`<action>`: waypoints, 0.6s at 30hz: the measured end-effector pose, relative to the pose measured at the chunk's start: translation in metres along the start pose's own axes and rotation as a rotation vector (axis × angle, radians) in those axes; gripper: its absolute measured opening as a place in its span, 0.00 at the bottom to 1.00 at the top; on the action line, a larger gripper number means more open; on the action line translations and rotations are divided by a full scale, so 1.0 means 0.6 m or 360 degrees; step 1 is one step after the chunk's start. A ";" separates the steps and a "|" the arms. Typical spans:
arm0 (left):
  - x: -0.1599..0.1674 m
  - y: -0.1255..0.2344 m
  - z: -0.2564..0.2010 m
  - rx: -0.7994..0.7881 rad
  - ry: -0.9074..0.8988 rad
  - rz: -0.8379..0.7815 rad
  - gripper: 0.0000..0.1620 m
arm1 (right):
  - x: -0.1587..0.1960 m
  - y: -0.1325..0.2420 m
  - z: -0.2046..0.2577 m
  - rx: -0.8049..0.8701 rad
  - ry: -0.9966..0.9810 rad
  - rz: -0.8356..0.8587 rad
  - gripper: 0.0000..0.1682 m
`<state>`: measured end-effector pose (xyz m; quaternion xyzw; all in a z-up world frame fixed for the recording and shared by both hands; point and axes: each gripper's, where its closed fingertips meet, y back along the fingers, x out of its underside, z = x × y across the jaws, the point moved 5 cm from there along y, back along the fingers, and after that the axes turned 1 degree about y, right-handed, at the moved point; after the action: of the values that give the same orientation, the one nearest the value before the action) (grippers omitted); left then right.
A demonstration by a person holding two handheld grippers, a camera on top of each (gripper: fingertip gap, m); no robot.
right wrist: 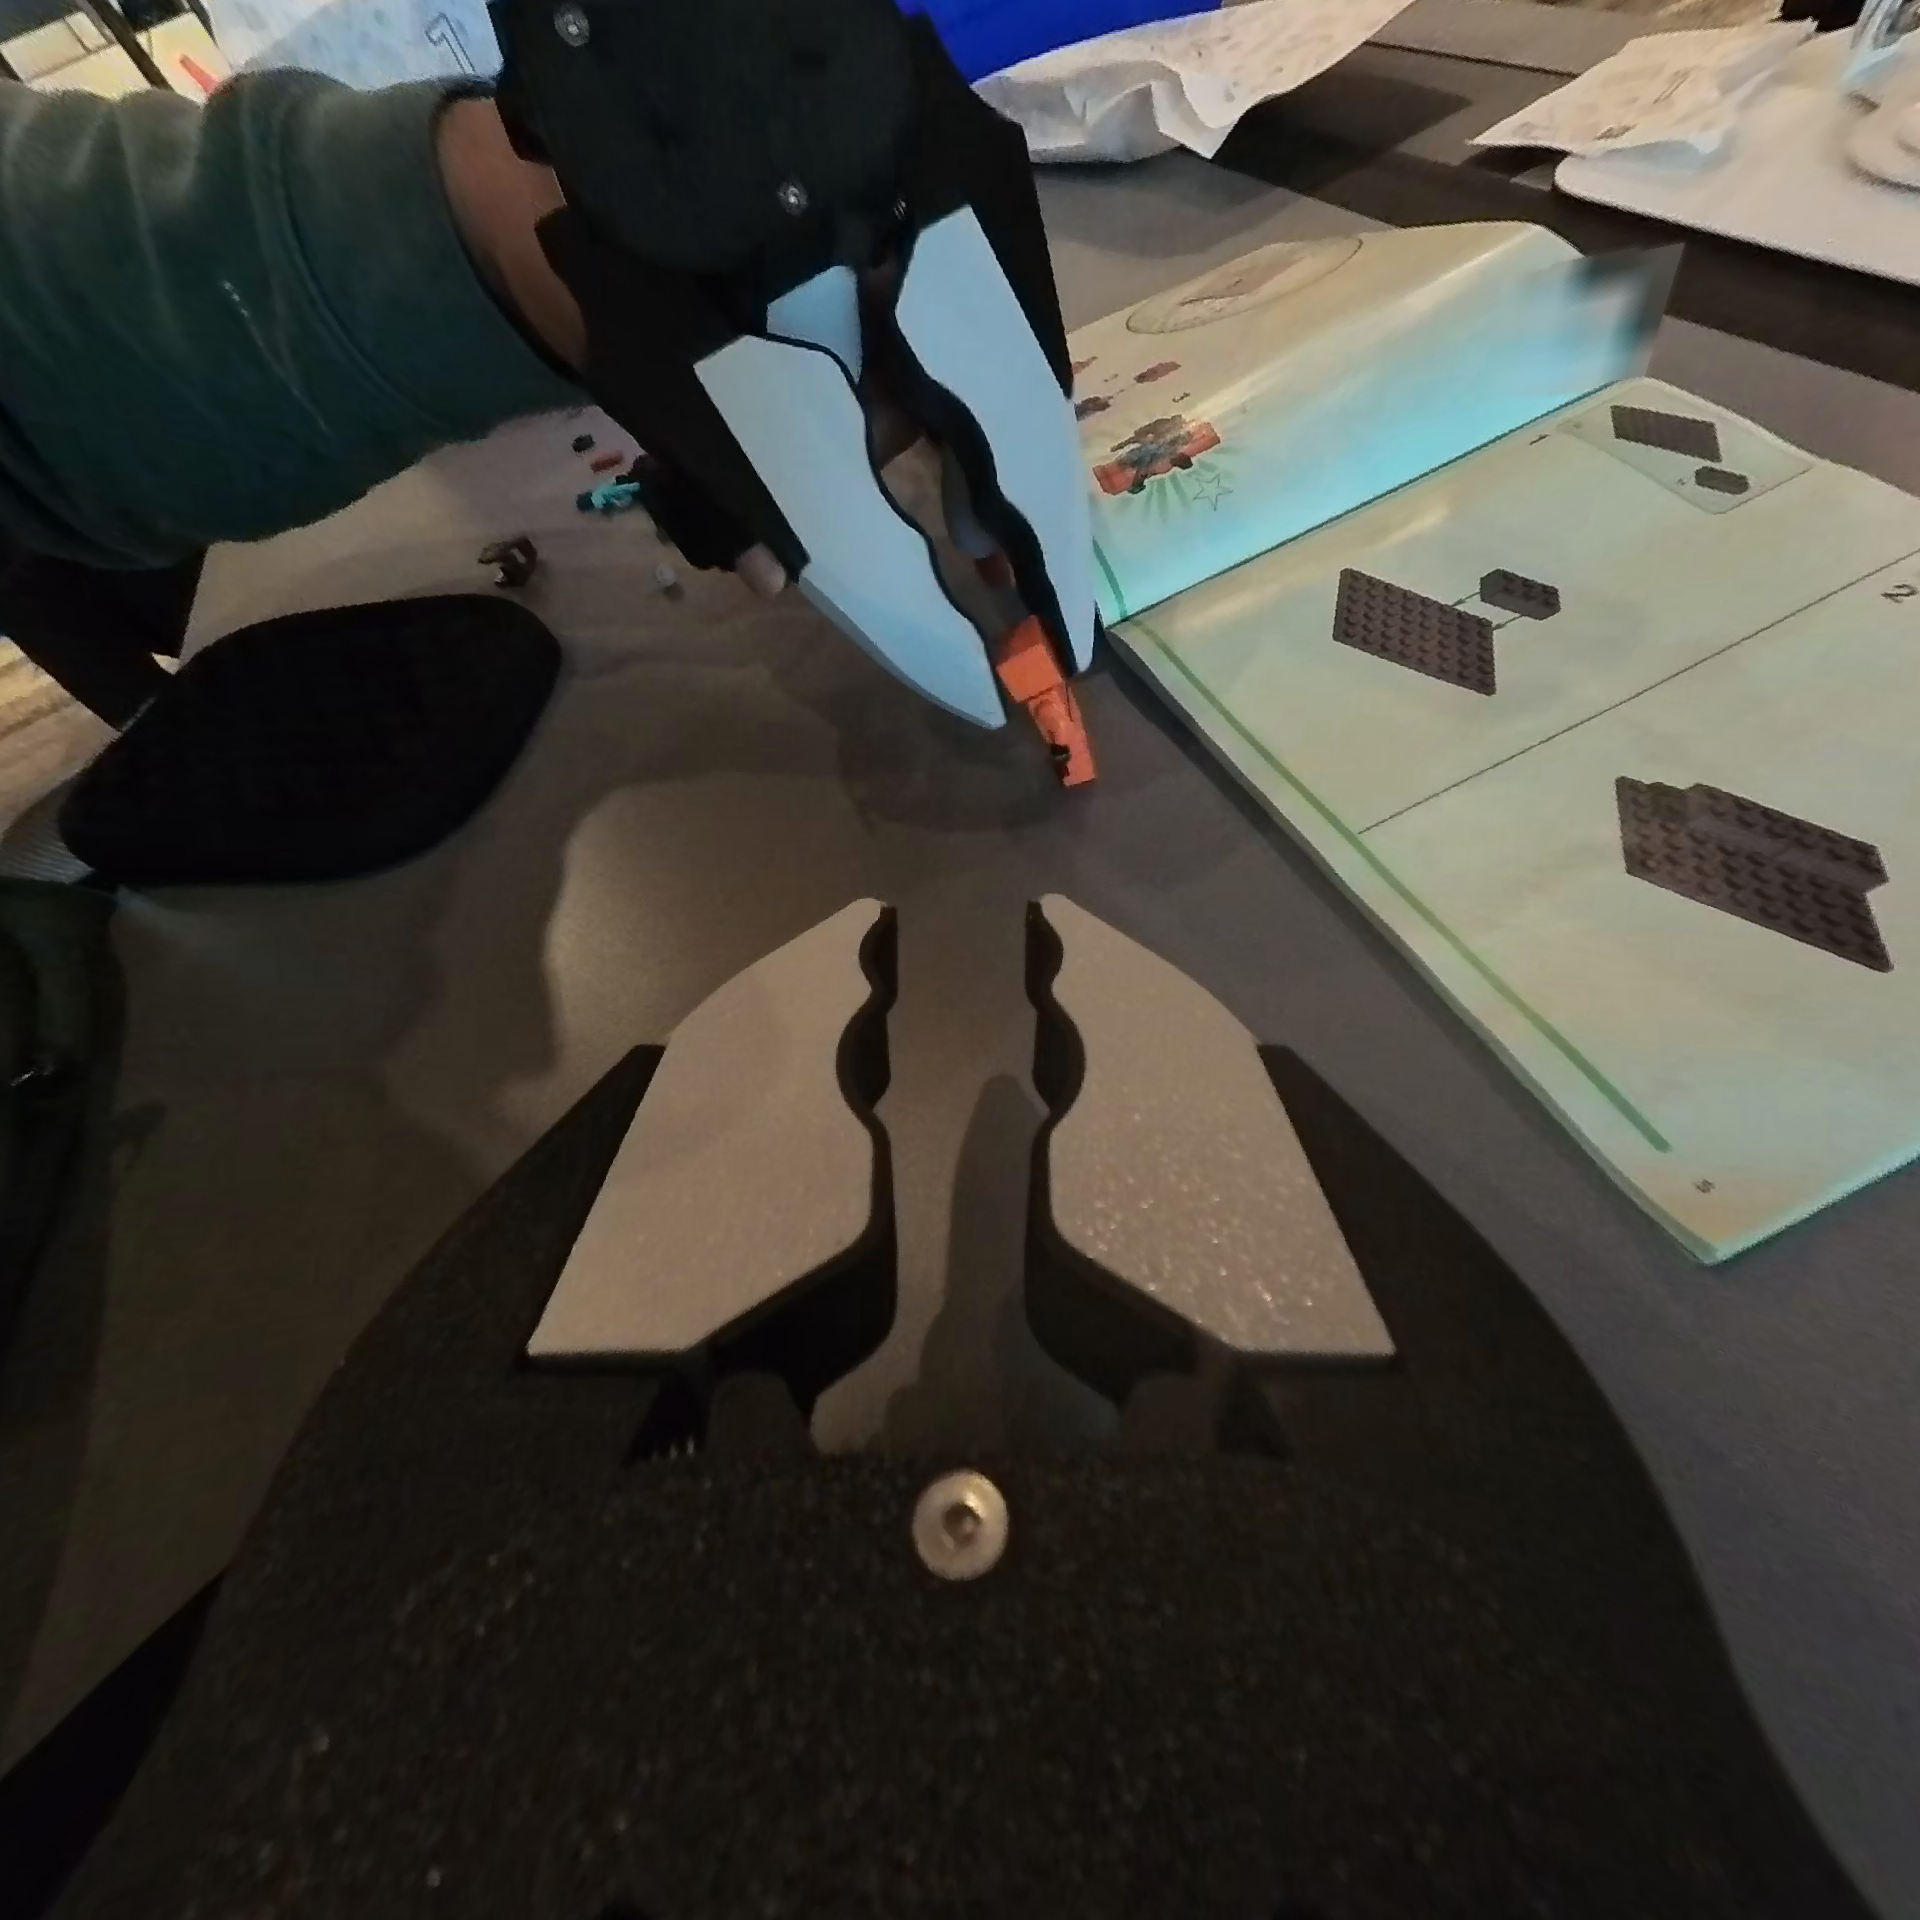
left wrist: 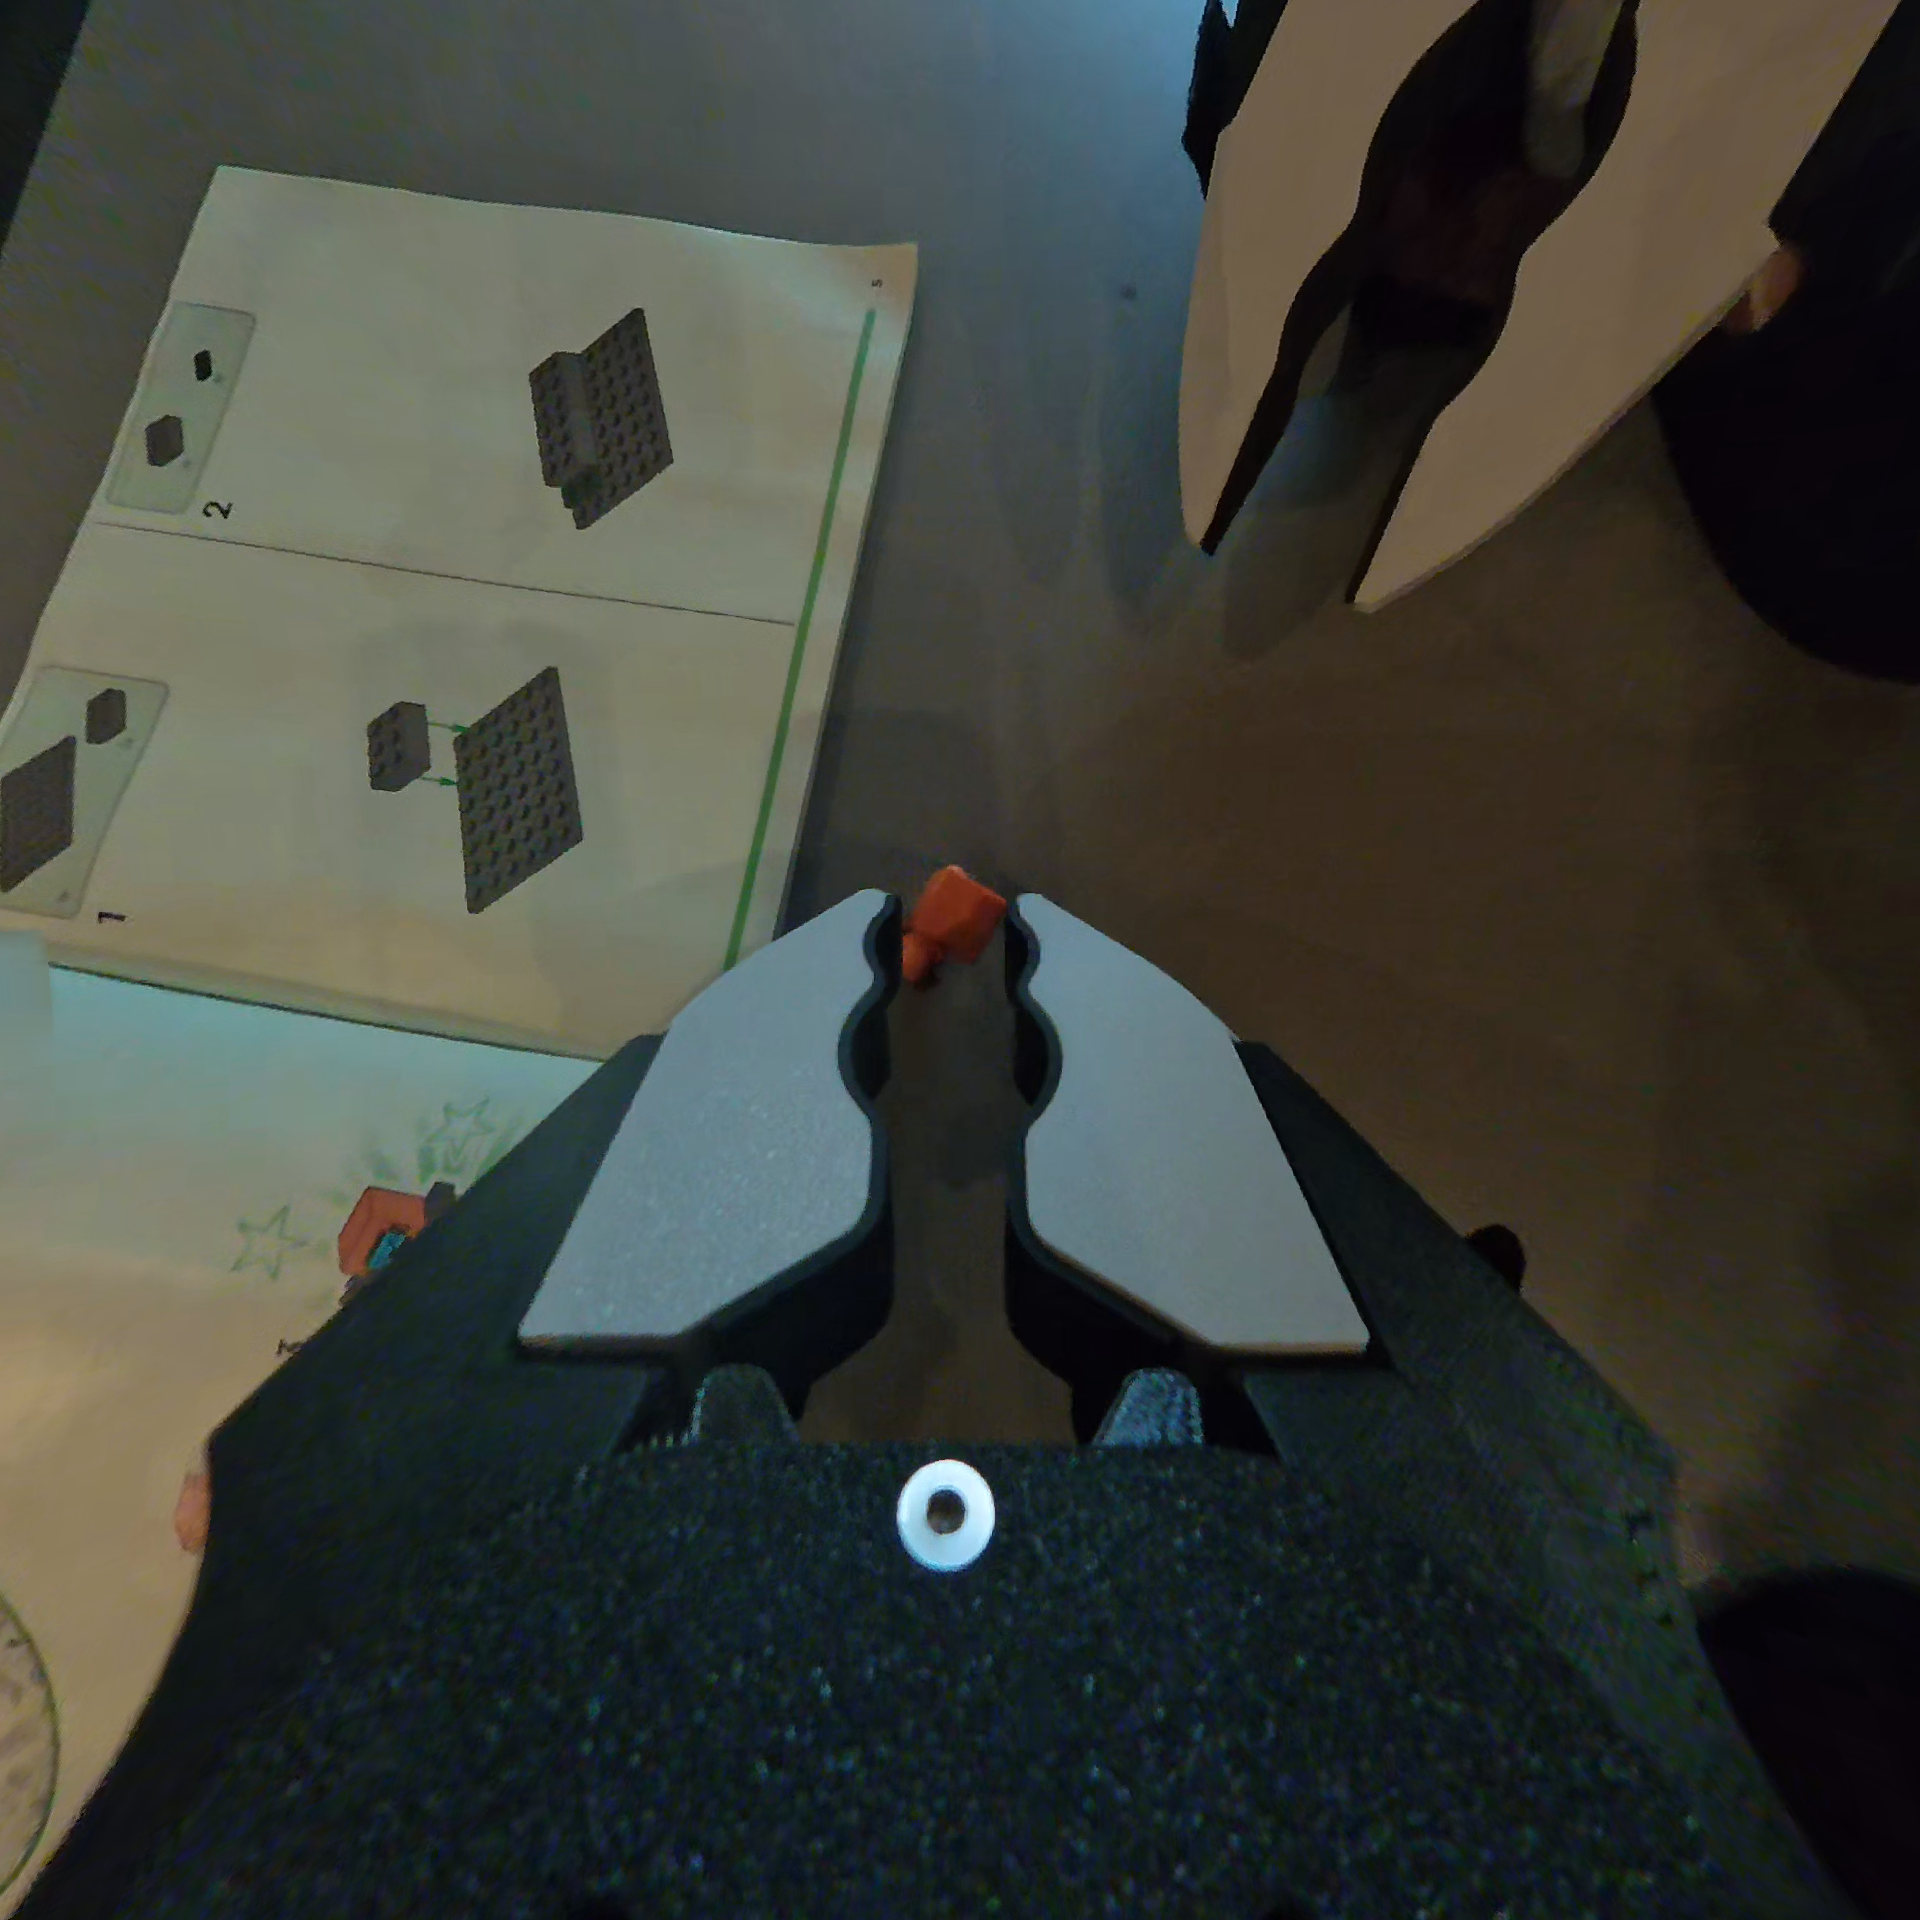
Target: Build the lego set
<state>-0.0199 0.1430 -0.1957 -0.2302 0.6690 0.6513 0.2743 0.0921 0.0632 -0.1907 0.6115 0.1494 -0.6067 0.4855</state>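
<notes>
The left gripper [right wrist: 1023, 686] slants down toward the grey table [right wrist: 1195, 1403], jaws pinched on an orange lego piece [right wrist: 1044, 691] whose lower end hangs just above the surface, beside the open instruction booklet [right wrist: 1558, 935]. Facing it, the right gripper [right wrist: 961, 914] hovers level, jaws narrowly parted and empty, a little apart.

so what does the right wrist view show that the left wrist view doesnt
Only the right wrist view: the orange lego piece's full length below the left gripper, loose pieces on the table, a green sleeve.

Only the left wrist view: the right gripper from outside, empty.

Both: the open instruction booklet.
</notes>
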 end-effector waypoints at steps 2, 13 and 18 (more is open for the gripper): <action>-0.001 0.000 0.001 -0.0003 0.0013 -0.0001 0.11 | 0.000 0.000 0.000 -0.0002 -0.0005 -0.0004 0.14; 0.004 0.003 0.003 -0.0101 0.0086 0.0025 0.09 | 0.001 -0.001 0.000 -0.0008 -0.0010 0.0004 0.14; 0.002 0.002 0.006 -0.0088 0.0117 0.0030 0.09 | 0.001 -0.001 0.000 -0.0009 -0.0011 0.0003 0.14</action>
<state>-0.0213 0.1465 -0.1956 -0.2551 0.6626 0.6632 0.2368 0.0919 0.0630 -0.1915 0.6083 0.1488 -0.6078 0.4882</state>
